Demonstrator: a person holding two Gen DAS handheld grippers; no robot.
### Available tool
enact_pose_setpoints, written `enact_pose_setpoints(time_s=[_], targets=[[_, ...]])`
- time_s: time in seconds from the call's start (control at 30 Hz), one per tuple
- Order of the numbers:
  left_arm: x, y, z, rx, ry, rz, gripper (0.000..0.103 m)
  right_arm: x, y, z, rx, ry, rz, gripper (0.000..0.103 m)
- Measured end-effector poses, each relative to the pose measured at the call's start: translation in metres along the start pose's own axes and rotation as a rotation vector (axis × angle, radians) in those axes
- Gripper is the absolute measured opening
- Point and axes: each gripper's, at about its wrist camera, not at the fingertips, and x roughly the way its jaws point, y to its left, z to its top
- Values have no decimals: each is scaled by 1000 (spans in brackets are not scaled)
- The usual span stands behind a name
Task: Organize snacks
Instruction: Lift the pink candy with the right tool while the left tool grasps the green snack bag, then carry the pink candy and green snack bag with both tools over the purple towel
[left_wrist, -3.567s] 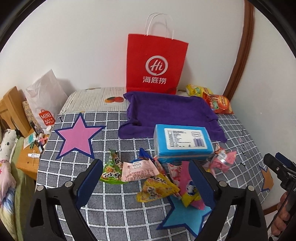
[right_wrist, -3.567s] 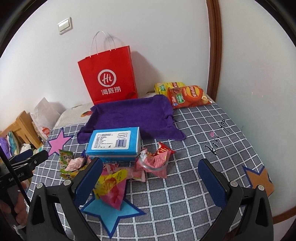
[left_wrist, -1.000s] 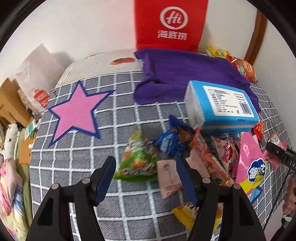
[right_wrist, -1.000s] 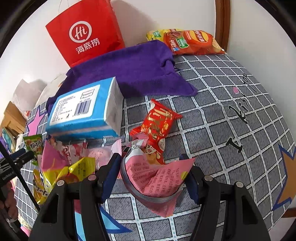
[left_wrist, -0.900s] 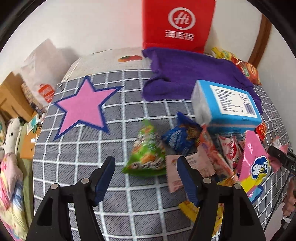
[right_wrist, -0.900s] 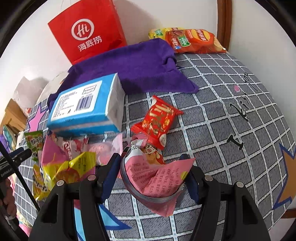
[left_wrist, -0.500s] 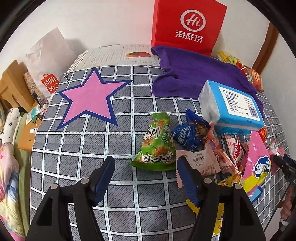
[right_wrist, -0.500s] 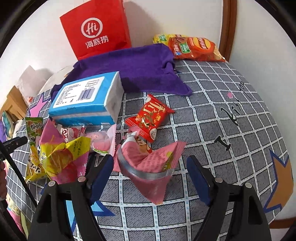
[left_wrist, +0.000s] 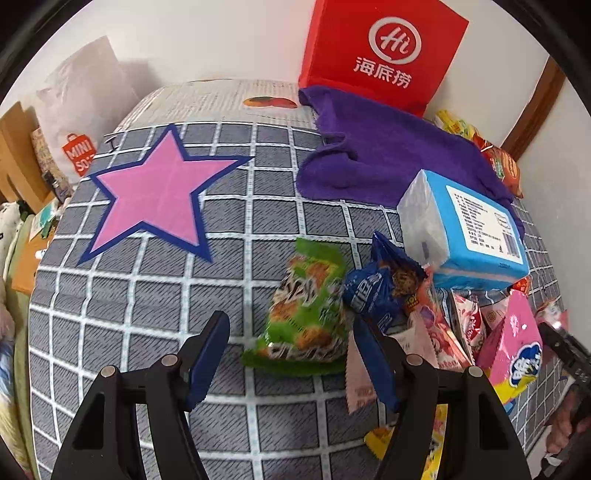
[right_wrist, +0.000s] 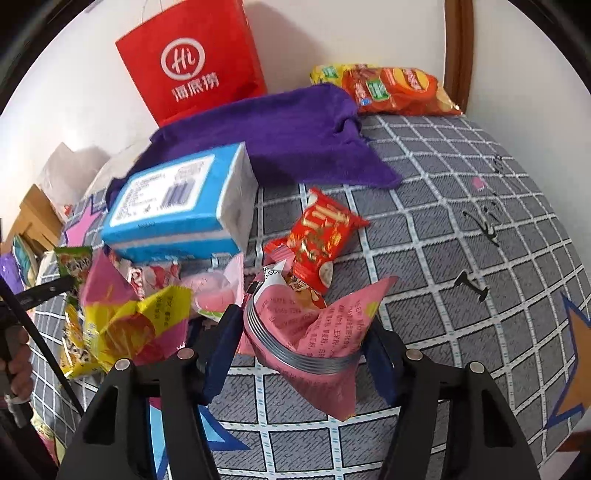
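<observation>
Snacks (right_wrist: 122, 325) lie in a messy heap at the near side of a grey checked cover (right_wrist: 461, 192). I think the sorting has only just begun.

The right gripper (right_wrist: 301, 326) has just been closing its jaws. A pink pack (right_wrist: 306, 325) sits between them and they squeeze it from both sides, most likely to lift it out of the heap.

The left gripper (left_wrist: 291, 321) has its jaws wide, with nothing held. A green bag (left_wrist: 306, 314) lies flat just ahead between them, so it looks like the next pick. A blue bag (left_wrist: 373, 291) leans on its right side.

A little farther, a red pack (right_wrist: 321, 236) lies beside a blue tissue box (right_wrist: 173, 206), which rests partly on the heap. Behind that, a purple towel (right_wrist: 280, 136) is spread out. Two chip bags (right_wrist: 391, 88) and a red paper bag (right_wrist: 192, 62) stand by the white wall (right_wrist: 332, 29). The cover has a big pink star (left_wrist: 159, 188).
</observation>
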Motion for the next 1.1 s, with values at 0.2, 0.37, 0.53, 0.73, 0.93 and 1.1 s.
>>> enact_pose_setpoints(time_s=[0.2, 0.37, 0.53, 0.73, 0.93, 1.1], targets=[[15, -5, 3, 15, 16, -11, 58, -17, -5, 8, 1, -42, -24, 63], [14, -6, 1, 27, 7, -18, 44, -24, -11, 12, 27, -54, -43, 63], [-7, 1, -1, 17, -36, -8, 43, -32, -7, 12, 27, -63, -45, 63], [-39, 1, -4, 23, -83, -17, 43, -49, 8, 10, 13, -86, -33, 63], [-67, -23, -12, 73, -120, -57, 43, -75, 30, 8, -18, -125, 5, 62], [-91, -46, -13, 113, -147, -107, 43, -96, 47, 13, -40, -164, 16, 63]])
